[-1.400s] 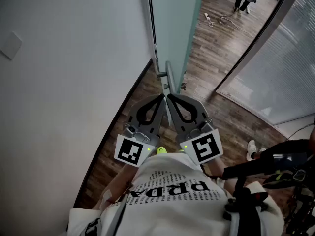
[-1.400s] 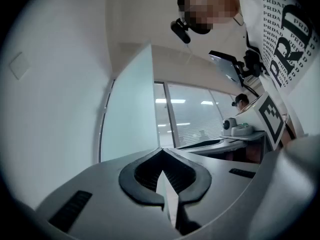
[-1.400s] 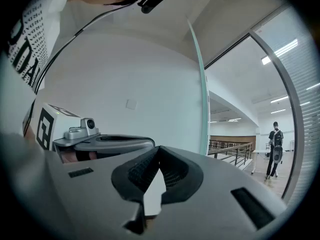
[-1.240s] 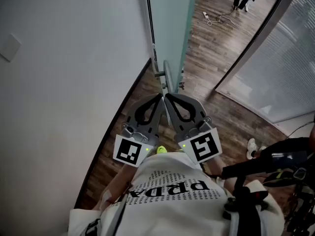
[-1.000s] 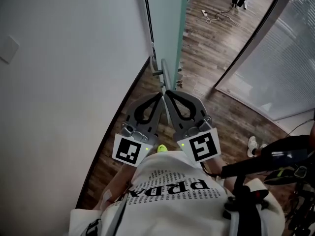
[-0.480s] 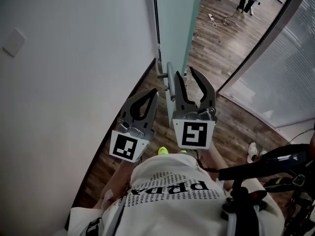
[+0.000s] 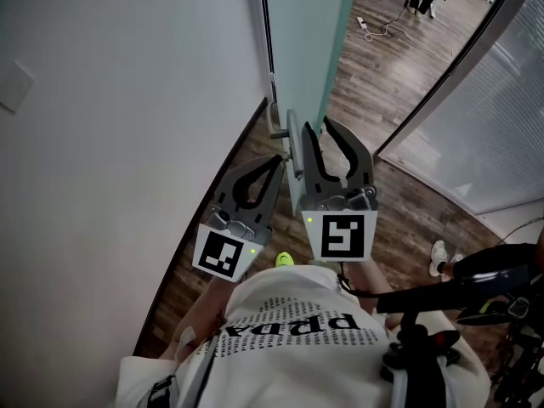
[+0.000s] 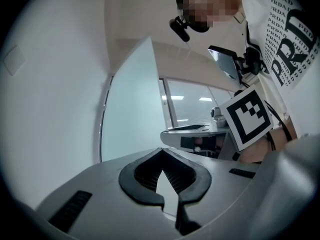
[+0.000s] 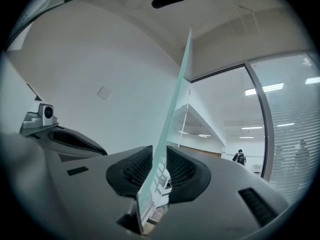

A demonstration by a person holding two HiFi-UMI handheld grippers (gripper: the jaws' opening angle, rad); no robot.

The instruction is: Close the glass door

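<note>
Glass door [image 7: 308, 49]: stands open, not shut. Right gripper [image 7: 323, 136]: fingers wide, straddling door's free edge, unclamped. Left gripper [image 7: 273, 167]: fingers together, empty, just beside door. Closure judged outstanding.

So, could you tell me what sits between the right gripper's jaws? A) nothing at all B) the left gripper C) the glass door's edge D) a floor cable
C: the right gripper view shows the glass door edge-on, running between the right gripper's parted jaws.
</note>
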